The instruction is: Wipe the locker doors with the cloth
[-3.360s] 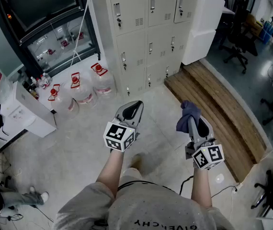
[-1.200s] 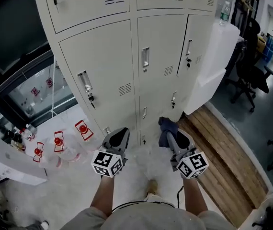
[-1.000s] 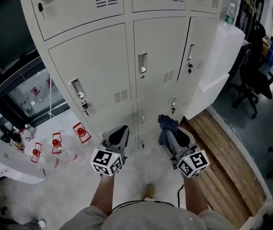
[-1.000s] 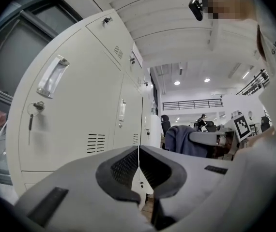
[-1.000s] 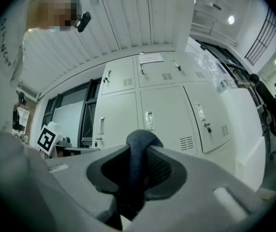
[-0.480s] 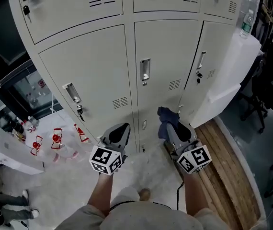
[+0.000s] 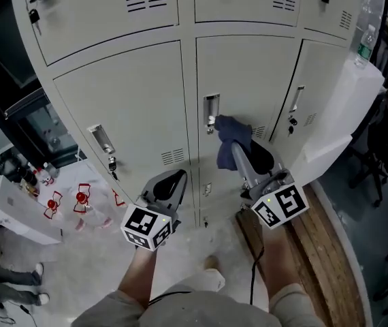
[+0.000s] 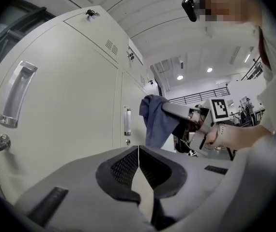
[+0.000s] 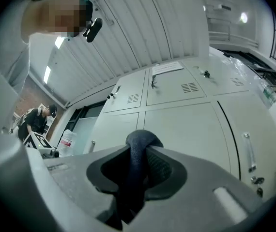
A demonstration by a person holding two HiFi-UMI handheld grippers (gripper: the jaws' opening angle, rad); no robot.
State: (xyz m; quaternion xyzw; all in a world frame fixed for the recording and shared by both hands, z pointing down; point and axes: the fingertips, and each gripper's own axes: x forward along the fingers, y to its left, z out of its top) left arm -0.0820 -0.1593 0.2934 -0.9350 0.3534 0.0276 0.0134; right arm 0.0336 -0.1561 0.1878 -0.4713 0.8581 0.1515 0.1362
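Head view: cloth (image 7: 233, 136) near shut lockers (image 7: 133, 107)

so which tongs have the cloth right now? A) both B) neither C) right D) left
C: the right tongs are shut on the blue cloth, which bunches out past their tips; the left tongs are shut with nothing between them.

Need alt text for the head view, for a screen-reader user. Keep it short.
Seen from above, a person's right gripper holds a dark blue cloth up at a pale grey locker door, beside its handle. The left gripper hangs lower, shut and empty, in front of the neighbouring door. Red-capped water jugs stand on the floor at left.
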